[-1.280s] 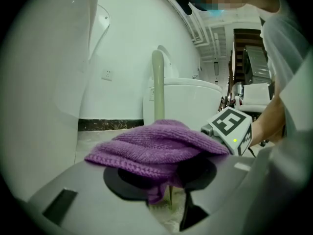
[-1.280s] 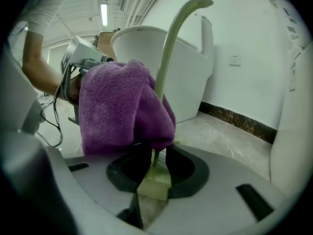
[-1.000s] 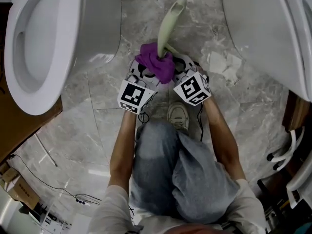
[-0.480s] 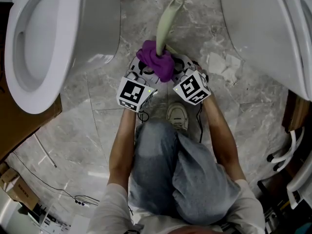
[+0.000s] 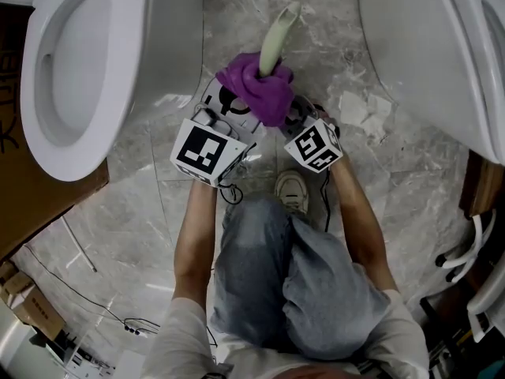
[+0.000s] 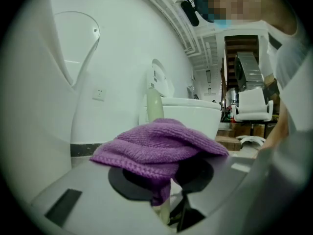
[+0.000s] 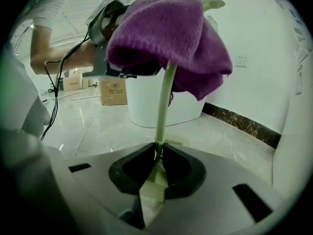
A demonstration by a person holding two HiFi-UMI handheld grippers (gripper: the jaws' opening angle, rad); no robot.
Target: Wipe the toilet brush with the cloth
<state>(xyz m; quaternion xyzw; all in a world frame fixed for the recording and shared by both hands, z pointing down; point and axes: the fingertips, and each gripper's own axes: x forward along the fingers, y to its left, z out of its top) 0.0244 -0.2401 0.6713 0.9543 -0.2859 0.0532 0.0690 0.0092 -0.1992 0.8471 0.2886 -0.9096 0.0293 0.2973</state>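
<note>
The brush [image 5: 276, 39] stands tilted above the floor [image 5: 158, 212] between the person's knees, a slim pale-green stem that looks light and a little springy, and probably slick where wet. The right gripper [image 7: 157, 156] has its jaws pinched tight on the lower stem. That low hold seems sound, as it leaves the length above free for wiping.

The cloth [image 5: 257, 91] is soft, knitted and bunched round the stem higher up. The left gripper [image 6: 171, 182] clasps it at a middling width, with a fold of cloth and the stem both between the jaws. Those jaws have just closed in and then eased a touch. Grip it too loosely and the cloth will likely slip off; too hard and the stem may bow.

Room is tight: a toilet [image 5: 71, 77] stands close on the left and another white bowl [image 5: 426, 46] on the right, so a long sweep risks knocking porcelain. Paper scraps [image 5: 359, 107] lie beside the right gripper, and the person's shoe [image 5: 290, 189] sits just below it.
</note>
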